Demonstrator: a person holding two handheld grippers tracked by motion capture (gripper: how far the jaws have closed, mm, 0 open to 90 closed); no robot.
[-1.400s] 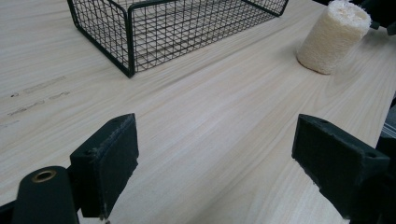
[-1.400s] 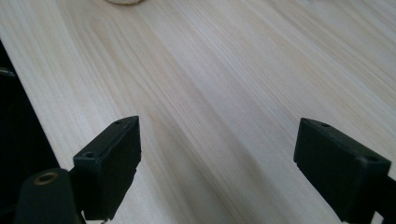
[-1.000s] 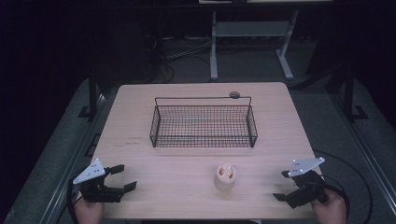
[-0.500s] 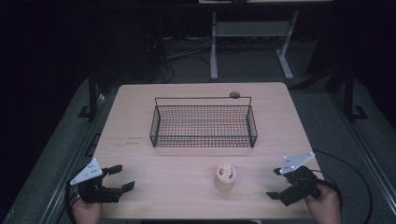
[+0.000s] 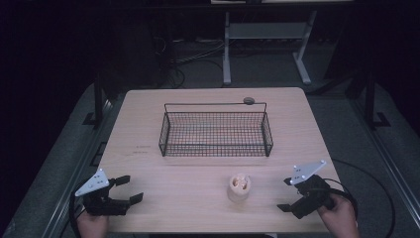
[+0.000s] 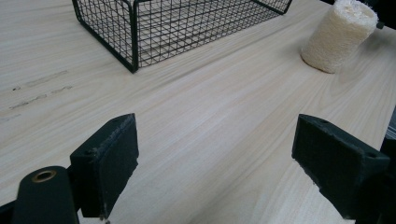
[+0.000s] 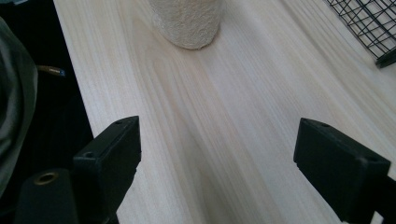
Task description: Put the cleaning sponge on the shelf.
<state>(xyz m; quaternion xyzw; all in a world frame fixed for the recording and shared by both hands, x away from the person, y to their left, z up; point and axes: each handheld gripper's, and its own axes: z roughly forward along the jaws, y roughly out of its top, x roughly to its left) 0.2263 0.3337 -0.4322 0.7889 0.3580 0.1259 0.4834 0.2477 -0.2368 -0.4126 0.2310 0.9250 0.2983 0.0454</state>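
Both hand-held grippers sit low at the near edge of the table (image 5: 148,119). We see the left hand-held gripper (image 5: 130,189) at the near left corner, jaws spread wide with nothing between them. The right hand-held gripper (image 5: 286,195) is near the right corner, equally wide apart and empty. Between them, closer to the right one, a pale loofah cylinder (image 5: 239,187) stands upright on bare wood, apart from both. A black wire basket (image 5: 216,148) occupies the table's middle, well apart from the loofah, with open wood on every side. A small round object (image 5: 248,100) lies just behind the basket.
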